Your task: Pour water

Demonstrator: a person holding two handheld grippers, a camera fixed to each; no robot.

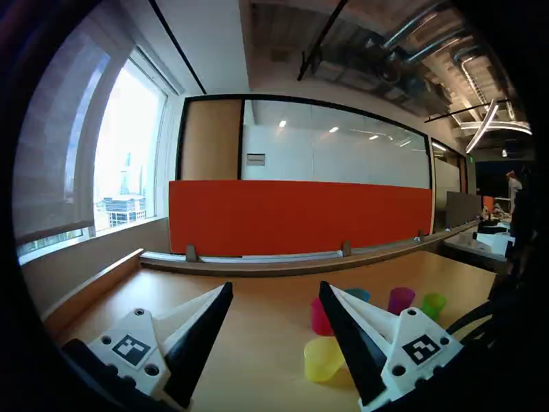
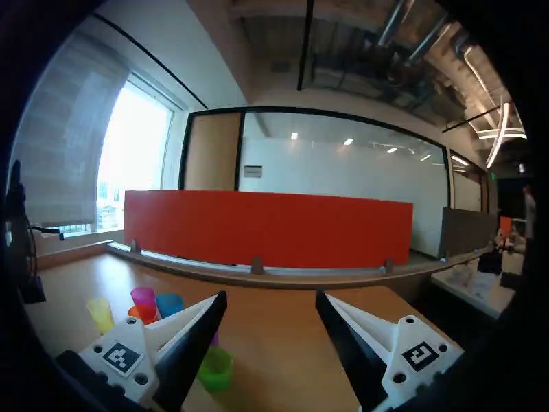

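Several coloured plastic cups stand on a wooden desk [image 1: 261, 323]. In the left gripper view a yellow cup [image 1: 322, 358] and a pink cup [image 1: 318, 317] sit just left of the right finger, with teal [image 1: 358, 294], purple [image 1: 401, 299] and green [image 1: 434, 304] cups beyond. My left gripper [image 1: 274, 288] is open above the desk, holding nothing. In the right gripper view, yellow [image 2: 101, 314], pink [image 2: 143, 297], blue [image 2: 169, 304] and orange [image 2: 143, 314] cups cluster at the left, and a green cup [image 2: 216, 369] sits by the left finger. My right gripper [image 2: 270, 296] is open and holds nothing.
A red divider panel [image 1: 302, 216] runs along the desk's far edge, with a glass wall behind. A window [image 1: 127, 158] is on the left. Another desk with white items [image 2: 473, 278] lies to the right. A dark stand [image 2: 20, 240] rises at the left edge.
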